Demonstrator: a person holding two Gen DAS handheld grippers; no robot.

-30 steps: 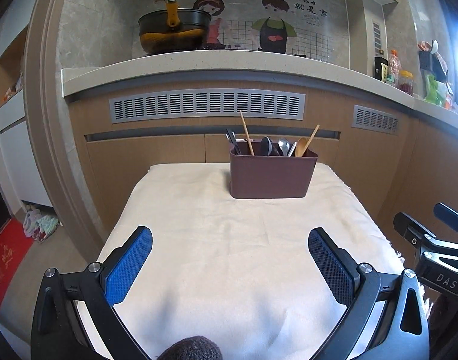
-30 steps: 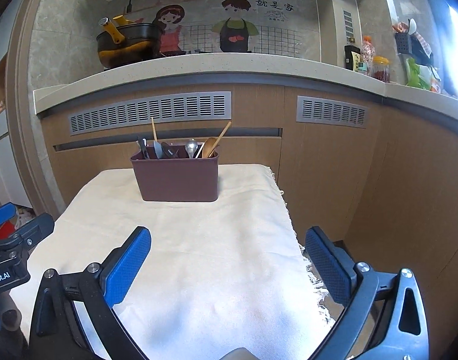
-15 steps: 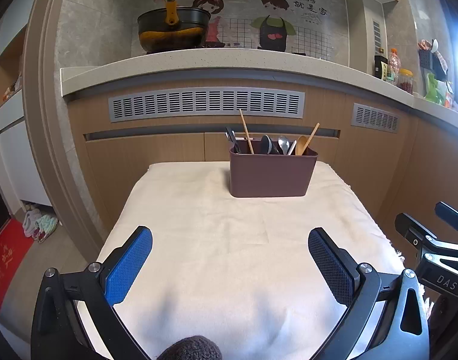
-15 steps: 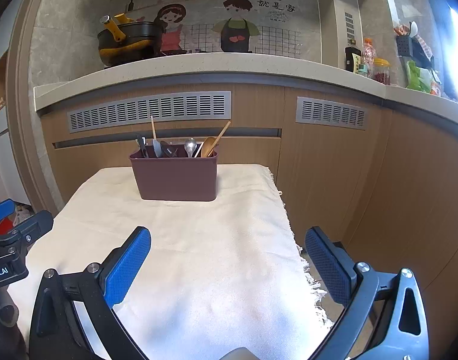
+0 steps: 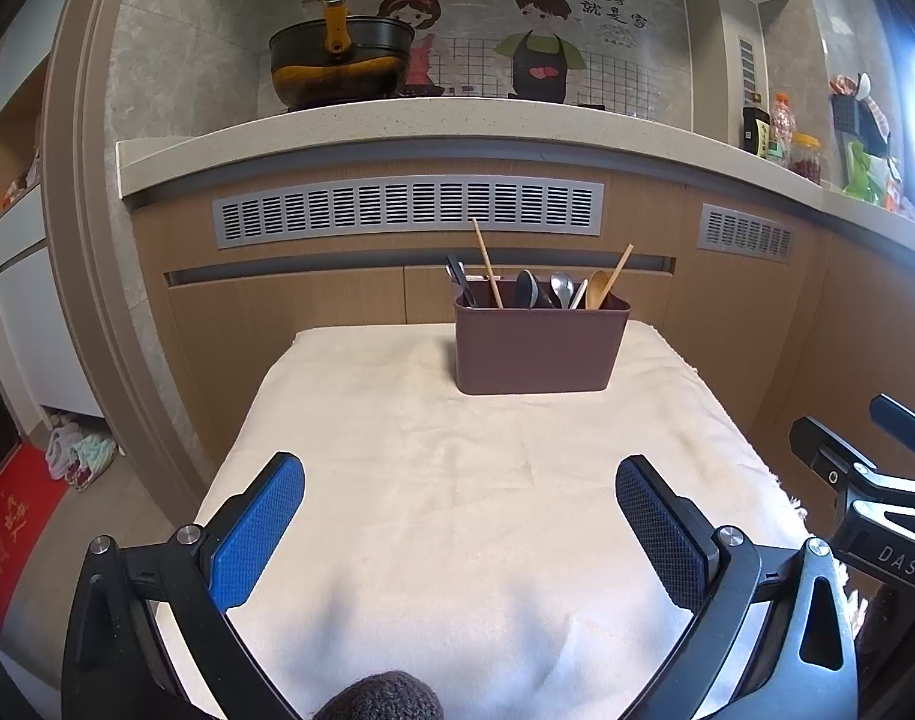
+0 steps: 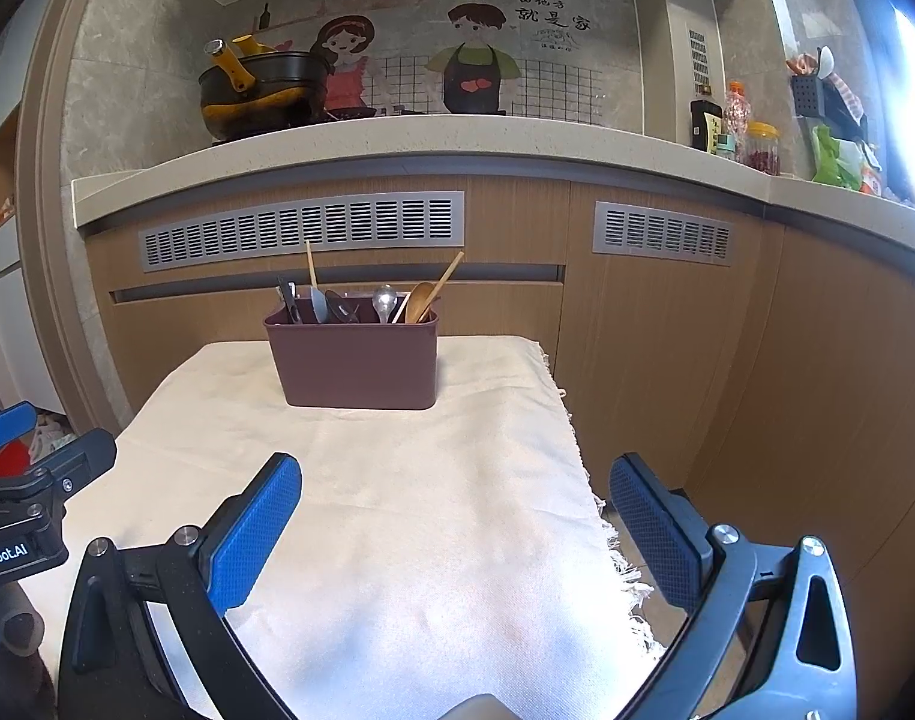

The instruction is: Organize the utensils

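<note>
Left wrist view: your left tool (image 5: 460, 483) hangs low over the near half of the desk (image 5: 457, 480), its blue pads spread wide apart with nothing between them. The desk carries a cream cloth (image 5: 397, 420). The brown utensil holder (image 5: 541, 345) stands upright at the far end, slightly right of centre, well apart from the tool. Upright in it you have chopsticks (image 5: 487, 261), a dark spoon (image 5: 526, 288), a metal spoon (image 5: 560, 287) and a wooden spoon (image 5: 596, 289). Your right tool (image 5: 859, 468) shows at the right edge, off the cloth's fringe.

Right wrist view: your right tool (image 6: 454, 483) sits over the near right part of the cloth (image 6: 397, 480), one pad out past the fringed edge, pads wide apart and empty. The utensil holder (image 6: 355, 366) stands at the far end, left of centre, with utensils upright inside. Your left tool (image 6: 31, 480) shows at the left edge. A pot (image 6: 259, 93) sits on the kitchen counter (image 6: 457, 138) beyond.
</note>
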